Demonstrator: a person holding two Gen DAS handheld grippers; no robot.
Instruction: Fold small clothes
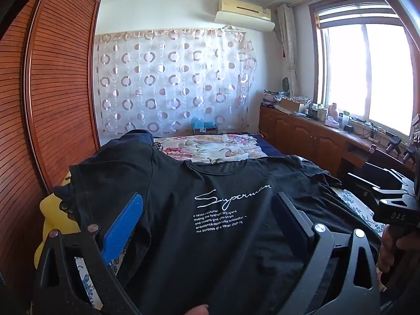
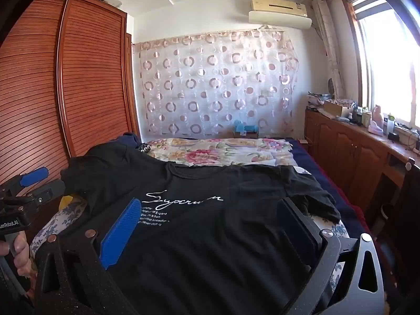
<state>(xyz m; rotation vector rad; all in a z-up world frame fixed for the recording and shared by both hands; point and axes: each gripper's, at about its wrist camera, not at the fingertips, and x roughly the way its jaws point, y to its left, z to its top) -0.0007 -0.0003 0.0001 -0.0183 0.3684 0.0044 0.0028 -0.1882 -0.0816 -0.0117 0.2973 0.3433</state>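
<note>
The black T-shirt (image 1: 231,225) lies spread front-up on the bed (image 1: 210,144), neckline toward the far end, white script lettering (image 1: 232,199) across the chest. Its hem side reaches the near edge of the bed, under both of our grippers. One sleeve drapes over the bed's left edge beside the slatted wooden wardrobe (image 1: 57,92); the other sleeve lies bunched toward the right edge.

Left gripper (image 1: 210,210): claw spread as wide as it goes, blue pad (image 1: 123,228) over the shirt's left part and the dark finger over its right, nothing pinched. We cannot tell whether the fingers touch the cloth. In the right wrist view this gripper (image 2: 34,183) shows at the left border, held by a hand (image 2: 21,252).

Right gripper (image 2: 207,223): claw likewise fully spread, blue pad (image 2: 120,233) over the lettering's left end, dark finger near the bunched right sleeve; nothing gripped. In the left wrist view it (image 1: 393,199) sits at the right border, off the shirt's right side.

A floral quilt (image 2: 218,152) covers the far half of the bed, just beyond the neckline. A yellow object (image 1: 52,218) sits at the bed's left edge, partly under the shirt sleeve.
</note>
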